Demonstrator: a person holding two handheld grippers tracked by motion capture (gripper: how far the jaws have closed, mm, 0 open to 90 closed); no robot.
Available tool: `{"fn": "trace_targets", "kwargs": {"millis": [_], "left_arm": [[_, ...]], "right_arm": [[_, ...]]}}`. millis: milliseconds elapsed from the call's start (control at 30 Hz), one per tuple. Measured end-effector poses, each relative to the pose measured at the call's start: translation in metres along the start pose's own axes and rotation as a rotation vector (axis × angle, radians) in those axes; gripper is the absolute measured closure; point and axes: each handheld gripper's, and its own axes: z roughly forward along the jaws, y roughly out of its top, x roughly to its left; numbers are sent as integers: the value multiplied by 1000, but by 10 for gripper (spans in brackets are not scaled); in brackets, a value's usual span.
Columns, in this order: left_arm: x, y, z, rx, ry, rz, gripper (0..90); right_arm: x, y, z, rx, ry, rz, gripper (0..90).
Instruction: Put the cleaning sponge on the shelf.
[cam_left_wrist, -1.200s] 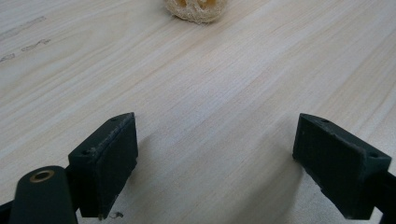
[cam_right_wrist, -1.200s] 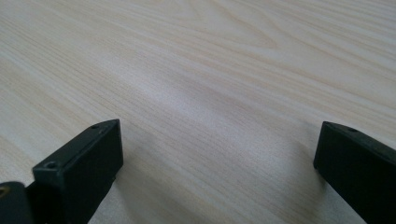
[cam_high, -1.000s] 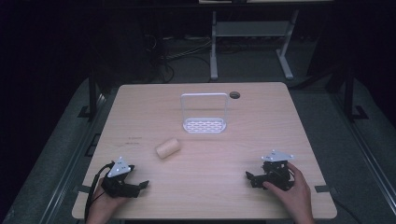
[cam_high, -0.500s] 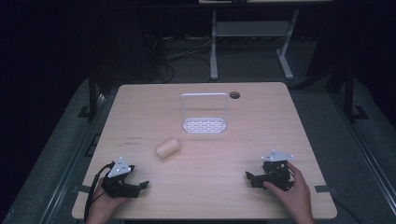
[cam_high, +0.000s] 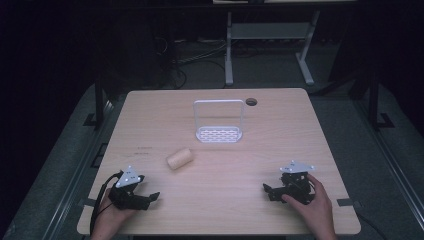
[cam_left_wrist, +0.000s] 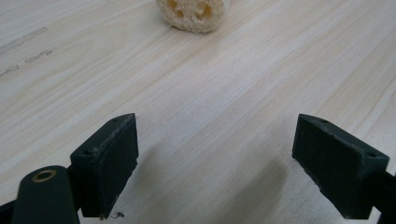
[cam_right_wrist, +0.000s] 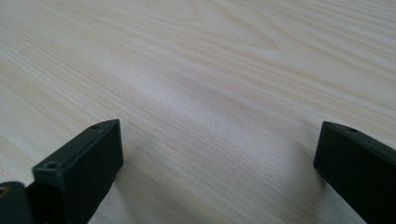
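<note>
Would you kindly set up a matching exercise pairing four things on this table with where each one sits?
Things:
1. loofah piece
2. white rack
3. left gripper
4. right gripper

Places:
A. near right corner, jaws open, empty
B. back middle of the wooden table, standing upright
C. near left corner, jaws open, empty
D. lying left of centre, in front of the rack

Pairs: 1-D, 2-B, 3-C, 4-A
</note>
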Motion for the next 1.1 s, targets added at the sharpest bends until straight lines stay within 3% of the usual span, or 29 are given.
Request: {"fn": "trace_targets", "kwargs": {"millis": [300,833,1100], "left_arm": [[1,7,-2,-1,-4,9,143],[3,21,-1,6,-46,8,143],[3,30,-2,11,-48,33,143]], "right_arm": [[0,0,0,-1,0,-1,9],[0,0,0,1,0,1,9],[0,0,0,0,0,0,9]]}}
